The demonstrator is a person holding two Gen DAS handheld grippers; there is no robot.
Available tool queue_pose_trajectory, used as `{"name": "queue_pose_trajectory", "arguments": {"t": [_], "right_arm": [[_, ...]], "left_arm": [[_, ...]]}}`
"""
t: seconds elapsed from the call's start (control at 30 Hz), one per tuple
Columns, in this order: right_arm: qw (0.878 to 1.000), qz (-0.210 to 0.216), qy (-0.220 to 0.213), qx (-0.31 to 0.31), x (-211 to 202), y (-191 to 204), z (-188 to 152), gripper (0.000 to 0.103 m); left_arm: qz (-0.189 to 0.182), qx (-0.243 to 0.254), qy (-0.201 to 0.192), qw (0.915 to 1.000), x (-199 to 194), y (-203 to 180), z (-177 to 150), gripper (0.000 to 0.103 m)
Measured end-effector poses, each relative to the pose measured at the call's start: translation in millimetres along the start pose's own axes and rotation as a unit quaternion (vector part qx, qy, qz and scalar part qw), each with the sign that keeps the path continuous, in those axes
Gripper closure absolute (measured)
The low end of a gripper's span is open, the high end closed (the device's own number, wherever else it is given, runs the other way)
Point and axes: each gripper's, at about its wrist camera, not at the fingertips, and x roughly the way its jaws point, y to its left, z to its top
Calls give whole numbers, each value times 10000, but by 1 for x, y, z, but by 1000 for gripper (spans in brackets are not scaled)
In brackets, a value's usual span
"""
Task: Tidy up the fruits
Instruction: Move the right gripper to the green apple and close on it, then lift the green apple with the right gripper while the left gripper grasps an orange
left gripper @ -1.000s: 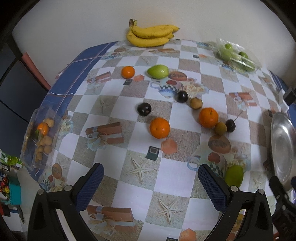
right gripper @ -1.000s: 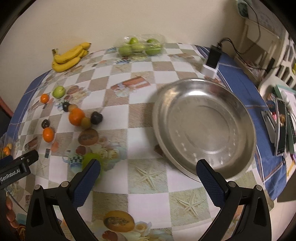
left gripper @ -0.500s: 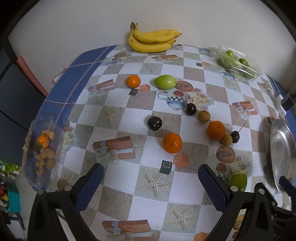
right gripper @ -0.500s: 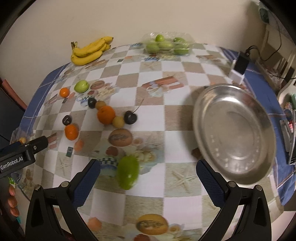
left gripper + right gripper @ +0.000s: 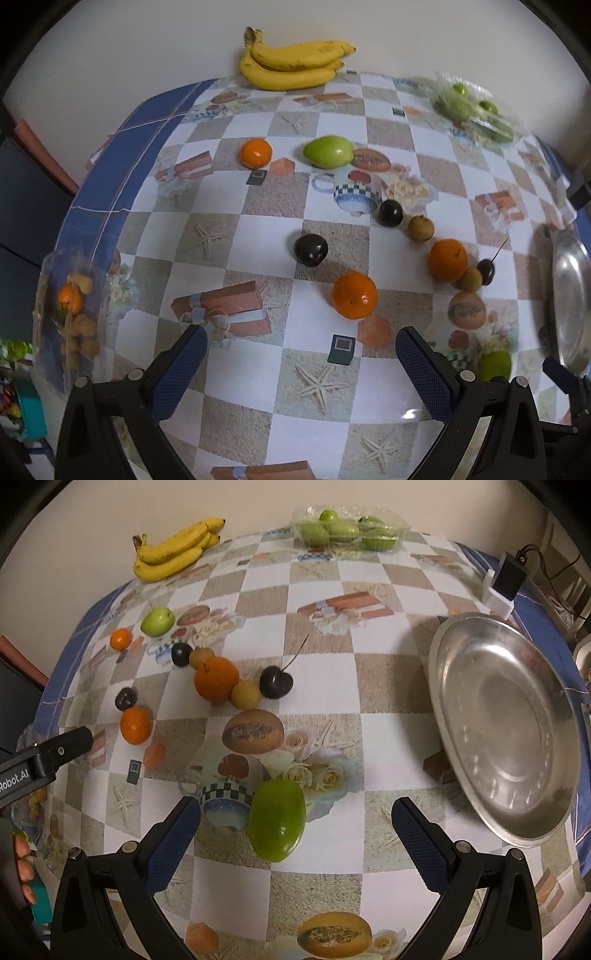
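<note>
Loose fruit lies on a checked tablecloth. In the right wrist view a green mango [image 5: 277, 819] lies between the fingers of my open, empty right gripper [image 5: 295, 834]. Beyond it are an orange [image 5: 216, 678], a dark cherry with a stem [image 5: 276, 682], a small brown fruit [image 5: 246, 694] and a tangerine [image 5: 136, 725]. An empty steel plate [image 5: 509, 731] stands to the right. My left gripper [image 5: 301, 365] is open and empty, above the table short of a tangerine [image 5: 354, 294] and a dark plum [image 5: 310, 249]. A green apple [image 5: 328, 151] lies farther back.
Bananas [image 5: 295, 66] lie at the far edge by the wall. A clear box of green fruit [image 5: 349, 530] stands at the back. A bag of small fruit [image 5: 74, 314] sits at the left table edge. A charger [image 5: 504, 581] stands behind the plate.
My right gripper has swung left from over the steel plate to the green mango, which now lies between its fingers. My left gripper has moved forward toward the tangerine.
</note>
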Motion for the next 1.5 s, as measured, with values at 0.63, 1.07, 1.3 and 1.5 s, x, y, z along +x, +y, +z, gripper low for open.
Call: {"name": "queue_pose_trajectory", "arguments": {"t": [0.63, 1.07, 1.3, 1.5], "right_arm": [[9988, 187, 454, -19, 24, 6, -5, 53], [9987, 322, 380, 71, 17, 5, -4, 64], [9995, 242, 142, 140, 8, 2, 7, 64], [9993, 234, 70, 277, 7, -4, 18, 64]], "left_arm": [[-285, 144, 245, 9992, 24, -12, 16, 11], [-430, 176, 379, 9982, 39, -23, 23, 23], [-368, 94, 499, 9980, 50, -25, 28, 28], [-355, 35, 586, 9976, 58, -28, 34, 37]]}}
